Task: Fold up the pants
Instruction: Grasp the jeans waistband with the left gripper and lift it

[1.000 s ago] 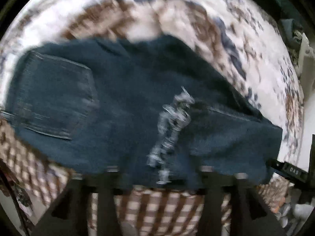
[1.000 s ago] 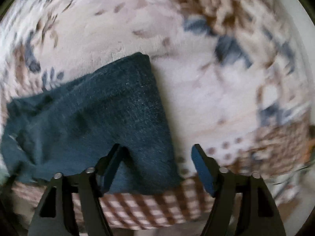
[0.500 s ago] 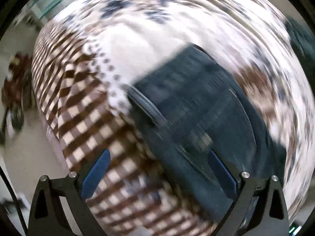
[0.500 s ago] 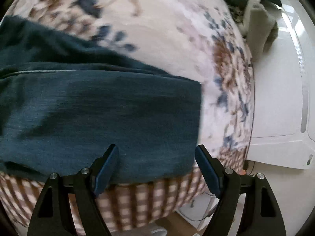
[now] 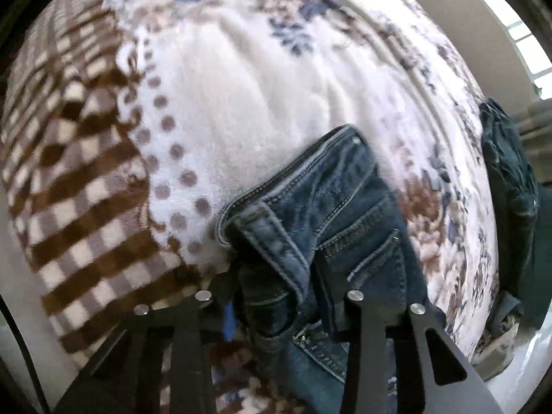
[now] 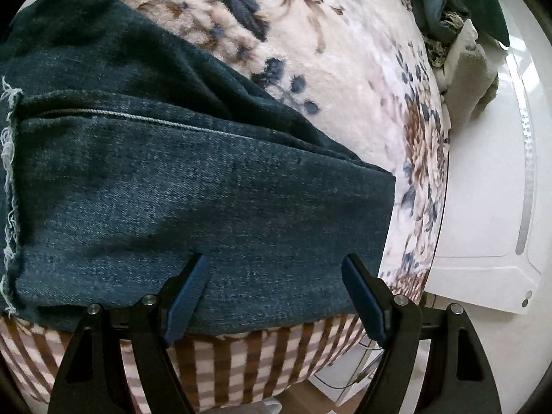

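Blanket point(image 5: 262, 96) first: a fluffy floral and brown-check one covers the whole bed, and the jeans point(image 6: 193, 193) lie folded across it. Left tongs point(image 5: 276, 296) have just closed, bunching the waistband corner point(image 5: 272, 238); right tongs point(image 6: 272, 293) gape wide over the folded edge, gripping nothing. I'd pinch every layer before lifting. White appliance point(image 6: 483, 207) sits alongside.

Pants point(image 6: 207, 186): dark blue denim, matt, coarse twill weave, pale topstitching; frayed white threads along one cut edge. Waistband point(image 5: 276, 241): thick doubled denim with stitched seams. Blanket point(image 5: 241, 86): plush fleece, soft nap, printed with brown checks, dots and flowers. Left tool point(image 5: 279, 296) and right tool point(image 6: 276, 296): matt black plastic arms, bright metal rivets, blue rubbery pads. Panel point(image 6: 483, 207): smooth, glossy white plastic.
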A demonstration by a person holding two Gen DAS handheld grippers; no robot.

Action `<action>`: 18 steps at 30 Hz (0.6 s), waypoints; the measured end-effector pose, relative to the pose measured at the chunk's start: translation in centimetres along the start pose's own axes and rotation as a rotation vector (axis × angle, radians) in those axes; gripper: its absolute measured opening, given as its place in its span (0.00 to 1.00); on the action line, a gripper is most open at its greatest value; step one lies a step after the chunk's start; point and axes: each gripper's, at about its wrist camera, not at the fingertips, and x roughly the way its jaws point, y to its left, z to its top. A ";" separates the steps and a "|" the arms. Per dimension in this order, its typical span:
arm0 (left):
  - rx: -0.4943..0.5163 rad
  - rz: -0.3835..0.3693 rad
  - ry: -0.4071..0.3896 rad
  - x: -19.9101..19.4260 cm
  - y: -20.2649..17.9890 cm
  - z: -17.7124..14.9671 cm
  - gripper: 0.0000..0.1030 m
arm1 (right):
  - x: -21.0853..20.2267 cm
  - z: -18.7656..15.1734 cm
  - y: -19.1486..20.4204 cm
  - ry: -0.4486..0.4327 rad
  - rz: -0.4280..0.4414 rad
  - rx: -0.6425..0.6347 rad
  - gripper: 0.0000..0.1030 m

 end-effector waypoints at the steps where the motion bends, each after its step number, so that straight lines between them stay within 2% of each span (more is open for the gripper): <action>1: 0.034 0.007 -0.021 -0.2 -1.0 -0.1 0.29 | -0.1 0.0 0.1 -0.002 -0.005 0.001 0.80; 2: 0.075 0.001 -0.044 -0.9 -2.1 -0.2 0.29 | 0.0 -0.1 0.1 -0.003 -0.007 0.002 0.79; 4: 0.093 -0.004 -0.052 0.1 -3.3 0.3 0.30 | 0.0 -0.1 0.2 -0.004 -0.007 0.006 0.79; 5: 0.064 -0.014 -0.029 1.0 -2.8 0.8 0.35 | 0.1 0.0 0.2 -0.003 -0.006 0.008 0.79; 7: -0.042 -0.019 0.065 4.4 -0.6 1.9 0.51 | 0.0 -0.1 0.1 0.005 0.001 0.011 0.79; 9: -0.127 -0.070 0.116 6.5 1.9 2.6 0.54 | 0.1 0.0 -0.1 0.009 0.018 0.017 0.79; 10: -0.127 -0.081 0.115 6.6 2.0 2.7 0.51 | 0.1 -0.1 -0.2 0.011 0.028 0.022 0.79; 11: -0.100 -0.074 0.102 6.2 1.7 2.7 0.46 | 0.1 -0.1 -0.4 0.013 0.036 0.029 0.79; 12: -0.044 -0.065 0.075 5.5 0.8 2.5 0.33 | 0.2 -0.1 -0.5 0.014 0.040 0.034 0.79; 13: 0.016 -0.054 0.041 4.4 -0.3 2.1 0.27 | 0.3 -0.3 -0.7 0.015 0.038 0.038 0.79; 18: 0.251 0.003 -0.090 -1.3 -5.2 0.2 0.24 | 0.9 -0.9 -2.3 0.018 0.033 0.071 0.80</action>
